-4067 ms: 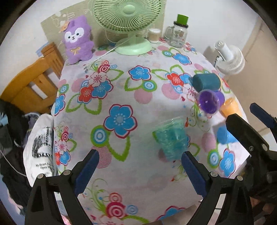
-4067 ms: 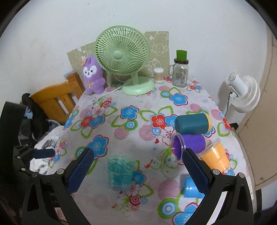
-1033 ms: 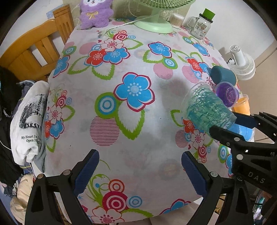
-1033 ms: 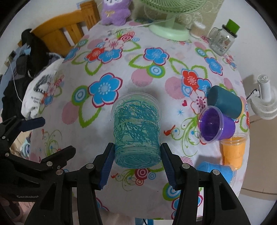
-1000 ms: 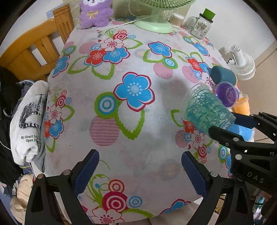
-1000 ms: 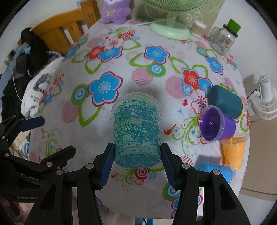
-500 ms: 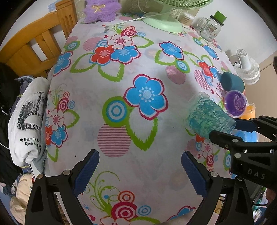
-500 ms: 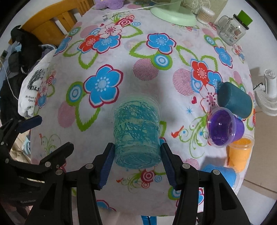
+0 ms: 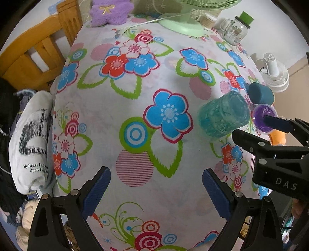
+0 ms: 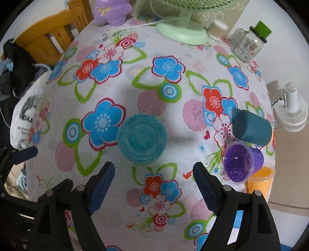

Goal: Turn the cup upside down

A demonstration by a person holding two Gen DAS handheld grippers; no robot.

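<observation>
The clear cup with a teal scribble pattern (image 10: 142, 140) stands upside down on the flowered tablecloth, its flat base facing up. It also shows in the left wrist view (image 9: 224, 116), right of centre. My right gripper (image 10: 152, 175) is open and empty just in front of and above the cup, apart from it. In the left wrist view the right gripper (image 9: 256, 133) shows as black arms at the right edge, beside the cup. My left gripper (image 9: 155, 182) is open and empty over the near part of the table.
A dark teal cup (image 10: 251, 130) and a purple cup (image 10: 241, 164) lie on their sides at the right edge, an orange cup (image 10: 260, 180) beside them. A green fan base (image 10: 181, 32), glass jar (image 10: 249, 44) and purple plush (image 10: 111, 11) stand at the back. A wooden chair (image 9: 36, 56) with clothes (image 9: 29, 139) is at left.
My right gripper has turned the teal-patterned cup fully over, set it base-up on the cloth, opened and drawn back from it. The left gripper stayed open and drifted slightly forward.
</observation>
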